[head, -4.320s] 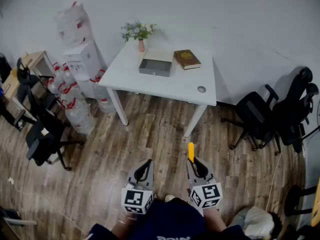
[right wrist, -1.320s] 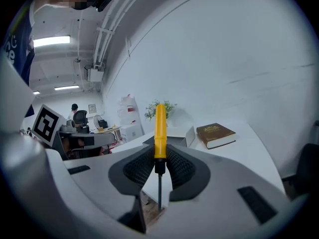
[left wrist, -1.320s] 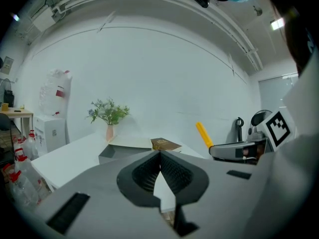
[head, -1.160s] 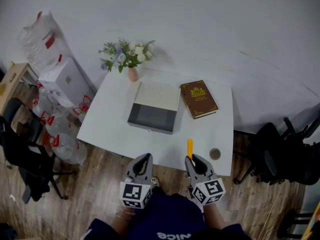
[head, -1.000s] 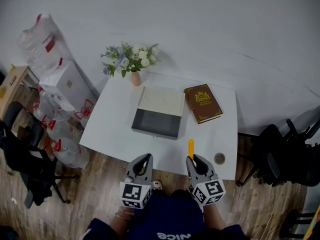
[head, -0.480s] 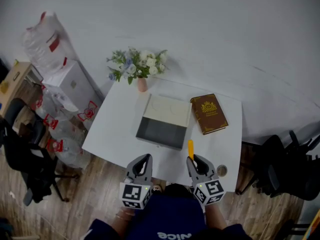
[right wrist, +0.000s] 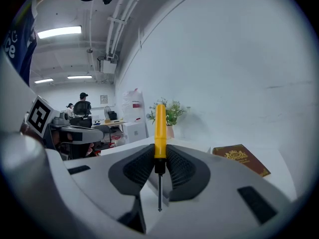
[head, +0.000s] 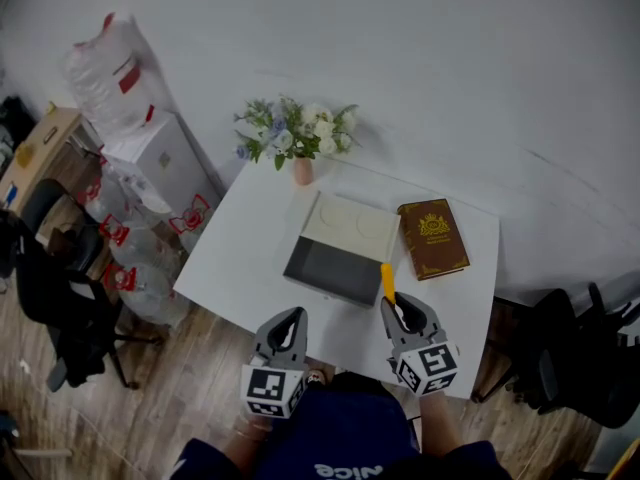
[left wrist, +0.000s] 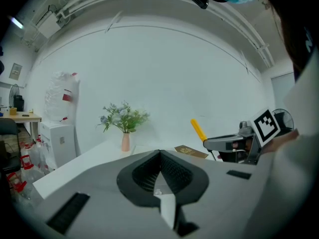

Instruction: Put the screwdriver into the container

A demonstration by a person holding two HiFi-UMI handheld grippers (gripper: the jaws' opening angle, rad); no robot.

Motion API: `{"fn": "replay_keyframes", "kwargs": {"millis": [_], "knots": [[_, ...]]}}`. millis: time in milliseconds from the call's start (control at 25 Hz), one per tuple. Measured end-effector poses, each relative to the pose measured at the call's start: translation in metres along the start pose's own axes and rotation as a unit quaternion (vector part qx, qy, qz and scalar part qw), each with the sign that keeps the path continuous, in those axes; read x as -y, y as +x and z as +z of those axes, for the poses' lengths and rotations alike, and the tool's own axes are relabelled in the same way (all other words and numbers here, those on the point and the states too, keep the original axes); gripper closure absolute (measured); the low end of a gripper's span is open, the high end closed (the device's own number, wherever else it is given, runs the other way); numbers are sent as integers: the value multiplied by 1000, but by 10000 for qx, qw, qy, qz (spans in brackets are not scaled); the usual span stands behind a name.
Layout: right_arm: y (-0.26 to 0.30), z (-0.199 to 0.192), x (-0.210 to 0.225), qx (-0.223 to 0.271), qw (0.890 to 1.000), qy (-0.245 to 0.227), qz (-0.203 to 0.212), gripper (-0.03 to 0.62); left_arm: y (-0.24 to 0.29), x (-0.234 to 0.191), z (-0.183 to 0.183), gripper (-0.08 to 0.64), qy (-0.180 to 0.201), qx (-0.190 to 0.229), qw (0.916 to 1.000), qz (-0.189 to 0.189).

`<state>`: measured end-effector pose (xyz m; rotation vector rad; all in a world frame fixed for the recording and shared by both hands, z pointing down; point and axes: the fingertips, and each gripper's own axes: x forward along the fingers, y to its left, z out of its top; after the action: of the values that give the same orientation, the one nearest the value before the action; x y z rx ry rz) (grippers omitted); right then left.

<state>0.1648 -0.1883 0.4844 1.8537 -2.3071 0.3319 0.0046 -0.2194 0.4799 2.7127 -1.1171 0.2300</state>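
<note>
A screwdriver with a yellow handle [head: 387,281] stands between the pads of my right gripper [head: 400,308], which is shut on it. In the right gripper view its handle [right wrist: 160,128] points away from me and the thin metal shaft [right wrist: 159,190] points back toward the camera. The right gripper hangs over the white table [head: 250,258], just before the front right corner of the open grey container [head: 333,266]. My left gripper [head: 290,328] is shut and empty at the table's front edge. The left gripper view shows the screwdriver [left wrist: 198,130] to the right; the container is hidden there.
A brown book [head: 433,238] lies to the right of the container, and a vase of flowers [head: 300,133] stands behind it. A water dispenser [head: 160,158] with bottles and black chairs [head: 60,298] are at the left, more chairs [head: 570,368] at the right. A white wall lies beyond.
The person has walked up to the table, which now lies much nearer and lower in the head view. Both grippers have come forward; the right one with the screwdriver now reaches over the table's front edge.
</note>
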Motion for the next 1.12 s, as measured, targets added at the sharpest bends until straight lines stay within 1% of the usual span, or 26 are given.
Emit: {"fn": "replay_keyframes", "kwargs": {"millis": [160,360,520,640,840,1000,1120], "knots": [[22,10,-4,-134,9988,-349,329,503,-1,-9,1,543,-23,36,9999,149],[50,17,-10,-323,9945,-696,714,503,2,-16,4,543,-36,65,9996,283],[71,15,-11,-529,9902,-916,914,503,2,-20,4,543,-81,59,9992,380],[85,12,-14,-706,9859,-1007,1139,503,0,-24,2,543,-102,20,9988,479],[109,-7,-18,-1178,9741,-1237,1479,503,-1,-30,0,543,-94,6,9981,611],[128,-32,-20,-1565,9649,-1359,1616,503,-4,-37,0,543,-94,-44,9972,747],[141,-48,-19,-1826,9562,-1541,1688,503,-6,-42,2,543,-85,-25,9963,853]]}}
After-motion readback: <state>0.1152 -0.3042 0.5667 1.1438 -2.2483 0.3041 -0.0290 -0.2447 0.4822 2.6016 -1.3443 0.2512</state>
